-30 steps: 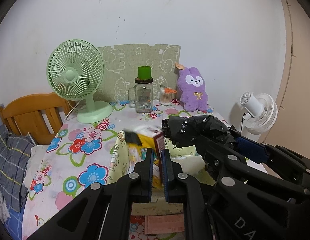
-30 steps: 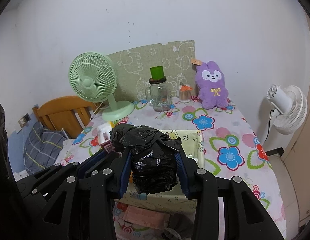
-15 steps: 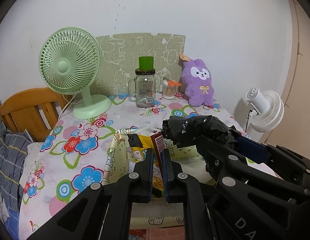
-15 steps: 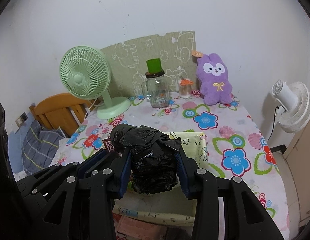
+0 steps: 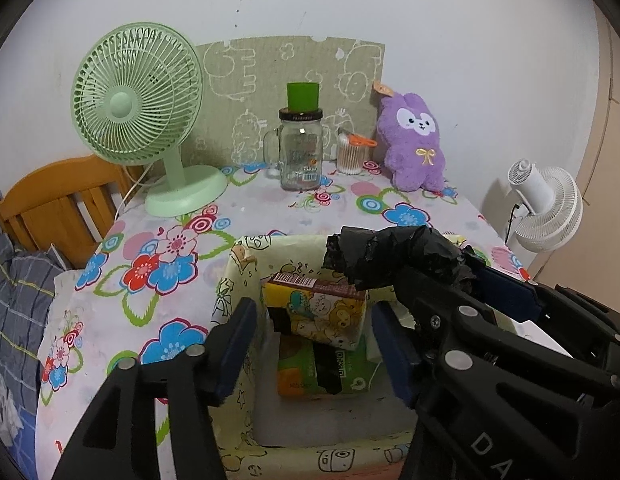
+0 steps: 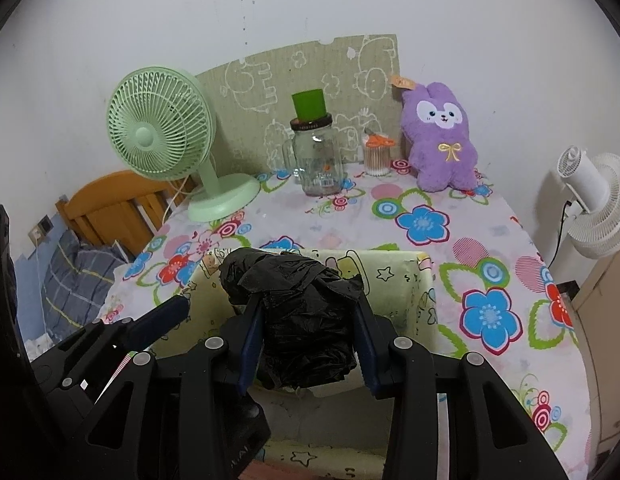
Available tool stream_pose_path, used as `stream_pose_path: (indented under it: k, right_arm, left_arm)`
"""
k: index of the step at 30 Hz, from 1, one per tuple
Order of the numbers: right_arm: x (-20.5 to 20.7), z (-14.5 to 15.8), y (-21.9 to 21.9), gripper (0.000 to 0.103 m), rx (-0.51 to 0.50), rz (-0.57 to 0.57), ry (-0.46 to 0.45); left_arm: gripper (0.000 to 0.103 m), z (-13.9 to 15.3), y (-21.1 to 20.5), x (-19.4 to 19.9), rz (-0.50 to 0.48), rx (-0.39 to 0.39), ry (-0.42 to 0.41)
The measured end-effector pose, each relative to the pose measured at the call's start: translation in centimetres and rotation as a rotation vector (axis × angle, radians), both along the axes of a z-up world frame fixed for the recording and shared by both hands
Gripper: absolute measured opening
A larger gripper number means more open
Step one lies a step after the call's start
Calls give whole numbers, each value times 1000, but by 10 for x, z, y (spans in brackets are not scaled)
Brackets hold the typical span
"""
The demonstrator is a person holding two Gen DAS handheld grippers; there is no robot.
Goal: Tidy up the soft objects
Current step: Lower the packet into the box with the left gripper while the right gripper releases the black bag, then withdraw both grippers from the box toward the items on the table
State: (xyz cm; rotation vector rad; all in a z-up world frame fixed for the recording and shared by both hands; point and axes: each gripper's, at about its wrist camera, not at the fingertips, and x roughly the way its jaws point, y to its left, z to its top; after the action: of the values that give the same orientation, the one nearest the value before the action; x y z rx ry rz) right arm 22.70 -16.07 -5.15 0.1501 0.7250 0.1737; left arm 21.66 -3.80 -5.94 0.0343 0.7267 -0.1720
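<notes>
A pale yellow fabric box [image 5: 229, 292] stands at the near edge of the flowered table. Inside it a yellow cartoon-print tissue pack [image 5: 316, 312] lies on a green pack [image 5: 322, 376]. My left gripper [image 5: 312, 344] is over the box with its jaws opening. The yellow pack sits between the pads, with a gap on each side. My right gripper [image 6: 308, 346] is shut on a crumpled black plastic bag [image 6: 305, 320], held above the box [image 6: 422, 292]. The bag [image 5: 398, 256] also shows at the right of the left wrist view. A purple plush rabbit [image 5: 416, 140] sits at the back.
Along the back of the table stand a green desk fan [image 5: 137, 92], a glass jar topped by a green cup [image 5: 299, 152] and a cotton swab holder [image 5: 352, 156]. A wooden headboard [image 5: 57, 200] and bedding are left of the table, and a white fan [image 5: 546, 204] is to the right.
The left jaws were shut on the yellow pack and have opened. The pack now rests in the box. Both grippers moved forward and down over the box, the black bag still gripped.
</notes>
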Motion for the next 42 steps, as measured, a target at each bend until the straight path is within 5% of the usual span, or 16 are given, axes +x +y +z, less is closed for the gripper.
stream_pose_path:
  k: [4, 13, 42]
  right_arm:
    - [3, -3, 2, 50, -4, 16, 1]
    - [4, -4, 2, 83, -20, 4, -9]
    - [-49, 35, -2, 95, -59, -43, -89]
  left_arm:
    - [70, -3, 2, 2, 6, -2, 12]
    - [80, -3, 6, 2, 7, -10, 16]
    - [103, 30, 2, -48, -17, -26, -60]
